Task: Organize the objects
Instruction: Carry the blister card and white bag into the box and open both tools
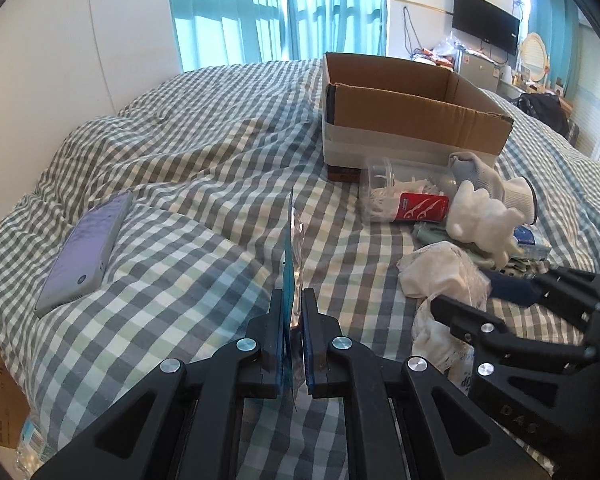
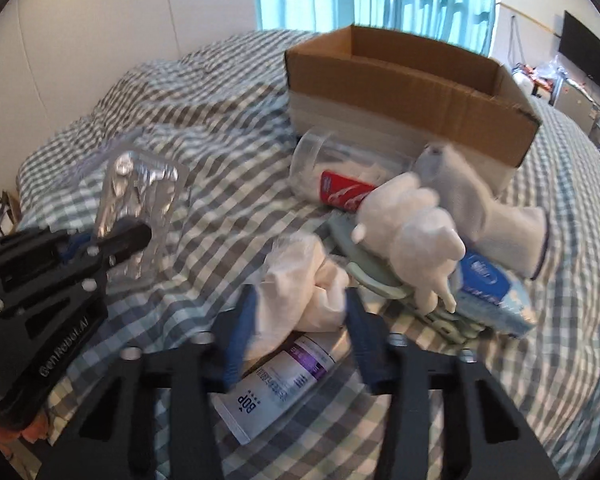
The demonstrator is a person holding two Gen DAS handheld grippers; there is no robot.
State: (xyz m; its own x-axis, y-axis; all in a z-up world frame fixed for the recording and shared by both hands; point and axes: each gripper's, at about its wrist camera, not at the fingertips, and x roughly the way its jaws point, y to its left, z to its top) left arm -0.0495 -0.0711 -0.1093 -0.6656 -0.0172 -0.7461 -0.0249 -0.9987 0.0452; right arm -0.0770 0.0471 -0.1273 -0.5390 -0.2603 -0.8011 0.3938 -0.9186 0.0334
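- On the checked bed, the left tongs are clamped on a thin blister pack, held upright.
- It looks light, stiff and crinkly; its edge is the best hold.
- The right tongs stand apart around a soft white cloth.
- Only the right view shows the pack's foil face; only the left shows a phone.

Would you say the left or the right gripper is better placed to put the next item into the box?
Left, probably. The left gripper is already shut on the blister pack, with the box open ahead. The right gripper is open around a white cloth, holding nothing.
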